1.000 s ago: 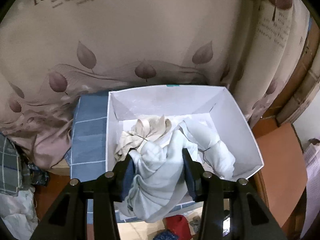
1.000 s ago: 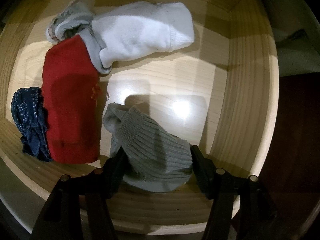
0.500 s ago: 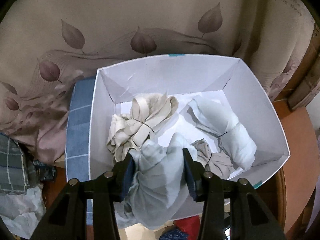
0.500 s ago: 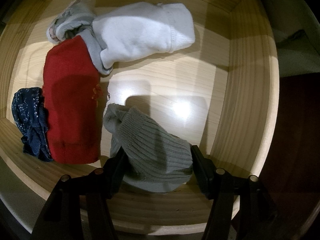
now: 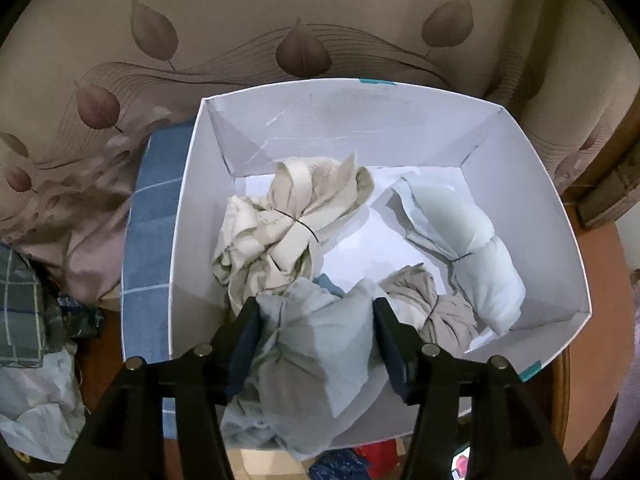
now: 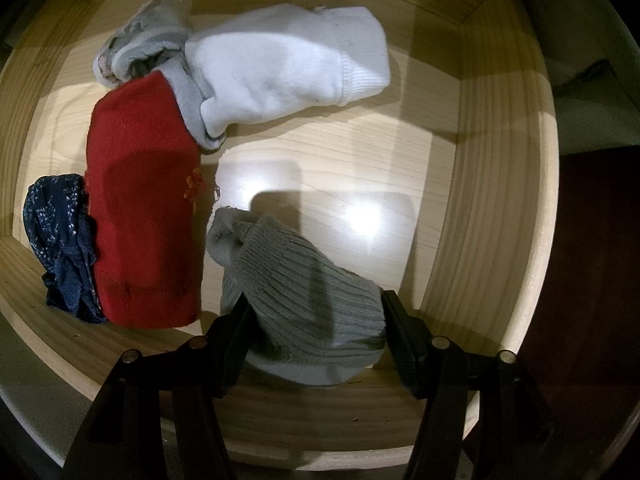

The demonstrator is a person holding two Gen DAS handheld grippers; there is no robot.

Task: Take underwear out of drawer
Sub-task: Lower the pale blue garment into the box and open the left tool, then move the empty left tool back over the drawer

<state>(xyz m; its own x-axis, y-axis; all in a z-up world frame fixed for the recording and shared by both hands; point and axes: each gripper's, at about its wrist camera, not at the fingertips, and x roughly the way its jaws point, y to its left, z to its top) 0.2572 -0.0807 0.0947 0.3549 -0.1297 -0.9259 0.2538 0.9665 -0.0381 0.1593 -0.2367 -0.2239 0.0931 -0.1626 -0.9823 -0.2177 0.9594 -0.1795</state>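
Leaf-print curtain [image 5: 304, 20] behind white box [image 5: 560, 216]. My left hand-held gripper [image 5: 316, 336] over box, jaws opening, pale blue bundle [image 5: 316, 344] between them, dropping beside tied bundles. My right hand-held gripper [image 6: 316, 320] in wooden drawer [image 6: 492, 184], clamped on grey ribbed garment [image 6: 304, 292] for lifting out; red garment [image 6: 140, 216] alongside.

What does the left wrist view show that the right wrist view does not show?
Only the left wrist view: a white box with tied cloth bundles, and the left gripper opening around a pale blue bundle. Only the right wrist view: the wooden drawer, a red garment, and the right gripper around a grey ribbed garment. Both: black gripper fingers flanking cloth.
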